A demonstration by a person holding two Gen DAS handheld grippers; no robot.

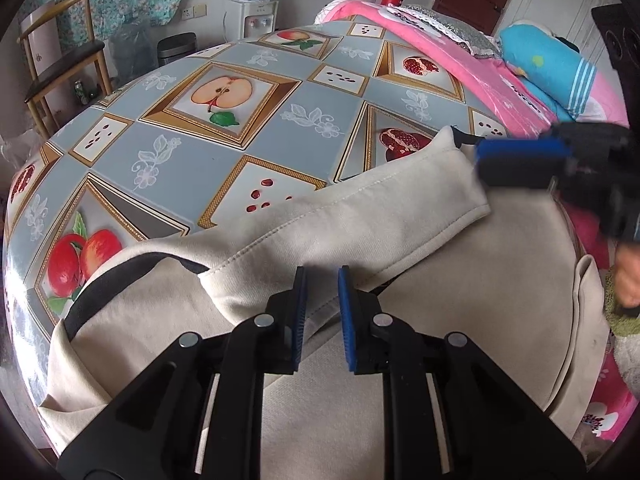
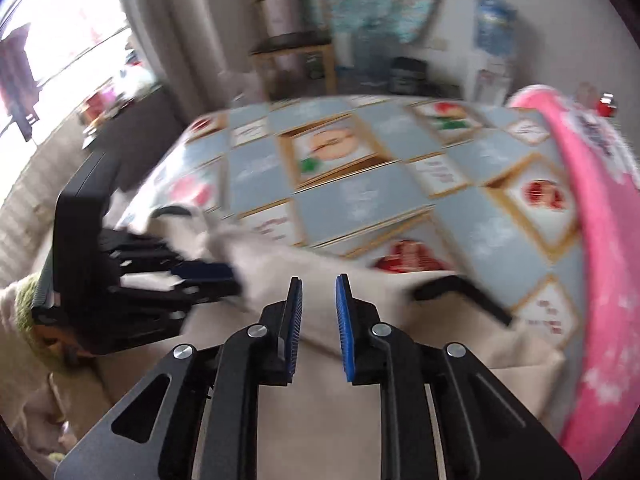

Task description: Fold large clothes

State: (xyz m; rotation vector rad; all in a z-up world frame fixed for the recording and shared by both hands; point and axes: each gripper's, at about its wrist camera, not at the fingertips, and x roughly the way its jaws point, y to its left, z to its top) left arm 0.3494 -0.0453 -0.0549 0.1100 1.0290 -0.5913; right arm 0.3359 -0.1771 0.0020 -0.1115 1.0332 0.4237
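A large cream garment [image 1: 360, 220] with black trim lies on the near part of the fruit-patterned tablecloth [image 1: 224, 148]. A cream sleeve is folded across its body. My left gripper [image 1: 322, 280] is open, its jaws just above the sleeve's hem, holding nothing. My right gripper [image 1: 480, 160] shows at the right by the sleeve's cuff end. In the blurred right wrist view my right gripper [image 2: 318, 288] is open over the cream garment [image 2: 320, 400], and my left gripper [image 2: 208, 270] shows at the left by the cloth.
A pink blanket [image 1: 460, 60] and a blue bundle [image 1: 548, 68] lie along the table's right side. A wooden chair [image 1: 60, 64], a bin [image 1: 176, 48] and a water dispenser [image 1: 252, 0] stand behind the table. A hand [image 1: 628, 280] holds the right gripper.
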